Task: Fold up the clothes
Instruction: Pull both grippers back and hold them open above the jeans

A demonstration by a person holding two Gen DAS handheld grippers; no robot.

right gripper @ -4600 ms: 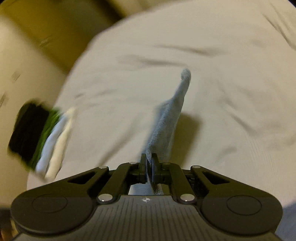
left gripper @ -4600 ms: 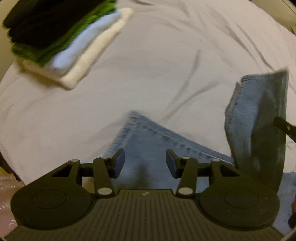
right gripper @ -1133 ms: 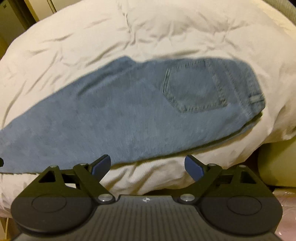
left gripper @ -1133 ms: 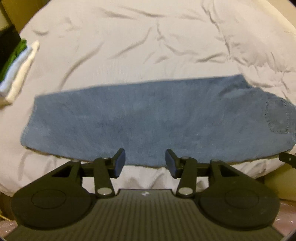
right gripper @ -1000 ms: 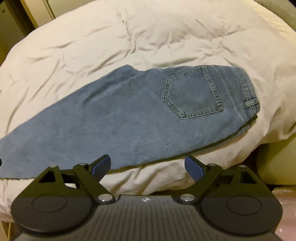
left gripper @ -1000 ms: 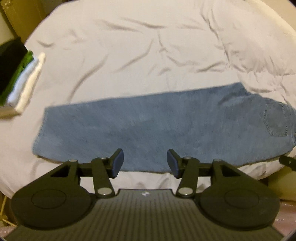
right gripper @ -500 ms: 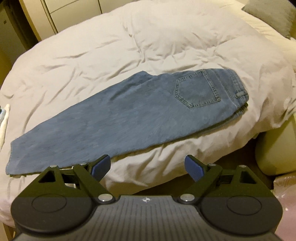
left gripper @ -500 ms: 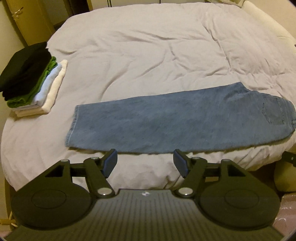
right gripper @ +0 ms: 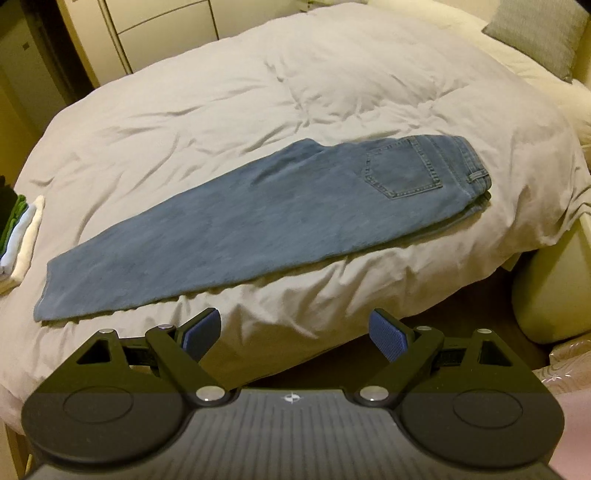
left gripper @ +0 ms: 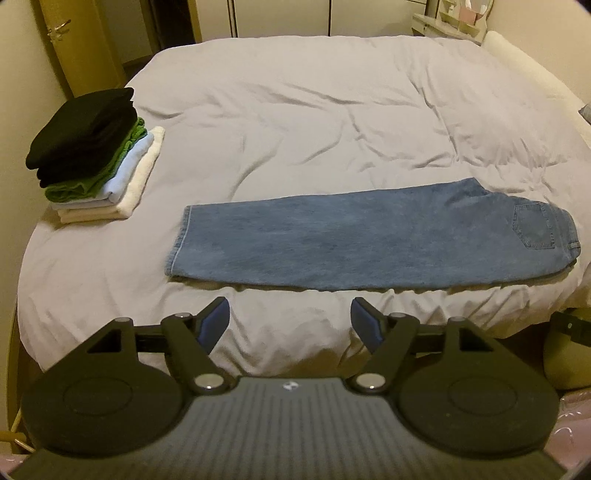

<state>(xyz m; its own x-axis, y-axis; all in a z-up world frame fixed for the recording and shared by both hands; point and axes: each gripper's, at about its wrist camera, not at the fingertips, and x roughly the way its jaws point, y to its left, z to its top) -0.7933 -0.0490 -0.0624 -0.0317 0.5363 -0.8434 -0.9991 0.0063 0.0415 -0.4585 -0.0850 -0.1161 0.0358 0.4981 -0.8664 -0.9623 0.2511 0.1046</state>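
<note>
A pair of blue jeans [left gripper: 354, 243] [right gripper: 258, 218] lies flat near the front edge of the bed, folded leg on leg, hems to the left, waist and back pocket to the right. My left gripper [left gripper: 290, 319] hovers short of the jeans over the bed's front edge; its jaws are opening with nothing between them. My right gripper [right gripper: 295, 330] hangs over the bed's edge, open and empty, well back from the jeans. A folded stack [left gripper: 92, 155] [right gripper: 16, 236] of black, green, pale blue and cream clothes rests at the bed's left side.
The pale duvet [left gripper: 314, 122] [right gripper: 258, 85] is rumpled behind the jeans. A grey pillow [right gripper: 539, 33] lies at the far right. A cream pouf [right gripper: 550, 291] stands by the bed's right corner. Wardrobe doors [right gripper: 155, 26] and a door [left gripper: 62, 40] are behind.
Both grippers have pulled back and up from the jeans, so the whole bed now shows. The left jaws have widened. The jeans lie still.
</note>
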